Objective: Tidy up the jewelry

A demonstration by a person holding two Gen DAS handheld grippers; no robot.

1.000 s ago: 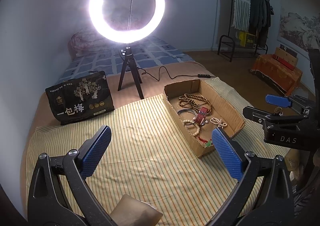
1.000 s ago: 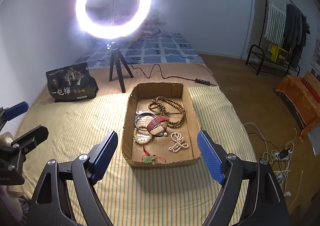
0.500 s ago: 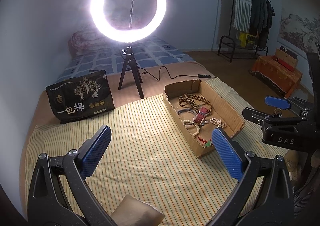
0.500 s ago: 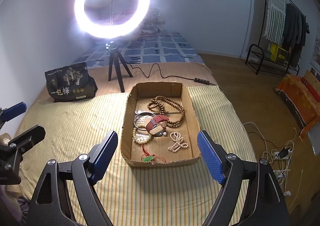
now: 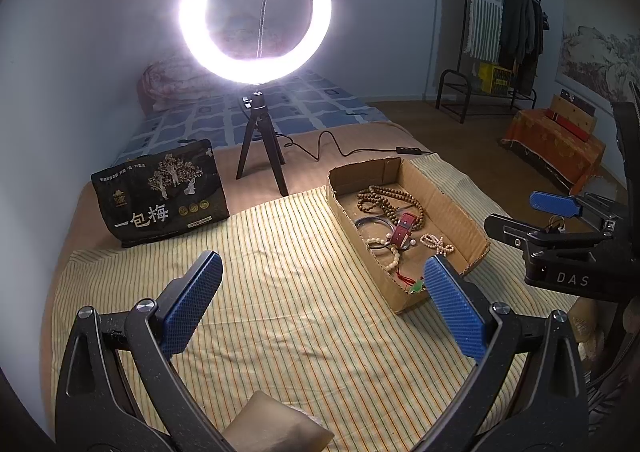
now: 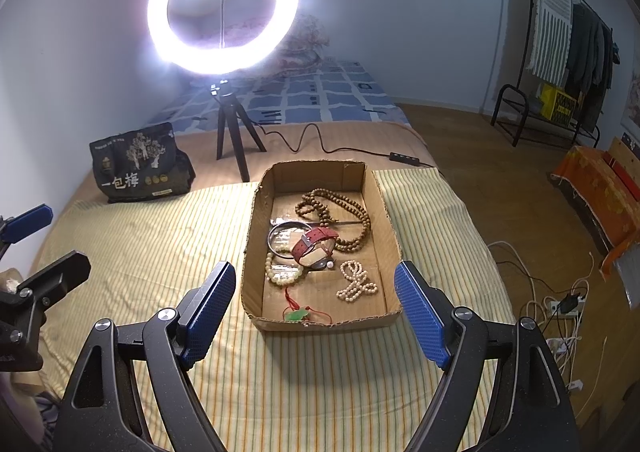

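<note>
Both grippers are hovering over the striped cloth (image 6: pixel 132 252) on the bed, jaws spread wide, nothing between them. Right gripper (image 6: pixel 316 312) is lining up on the near end of the cardboard box (image 6: pixel 384 208); left gripper (image 5: pixel 320 300) is sitting off to the box's left over bare cloth.

All the jewelry is lying inside the box: brown bead necklace (image 6: pixel 352 208) toward the far end, red watch (image 6: pixel 314 246) mid-box overlapping a metal bangle (image 6: pixel 274 232), pale bead bracelet (image 6: pixel 280 276) by the left wall, small white bead strand (image 6: pixel 356 284) toward the right wall, green pendant (image 6: pixel 296 315) on red cord at the near edge.

Change over the last second: almost nothing. Both views are drifting only slightly, the box is staying centred in the right view, no piece has shifted. Jaws are staying wide.

Read: this fits either pieces waiting to be sorted or pieces already gathered into the box; can't tell which.

Ring light (image 6: pixel 222 4) and black snack bag (image 6: pixel 138 164) are standing beyond the cloth's far edge.
</note>
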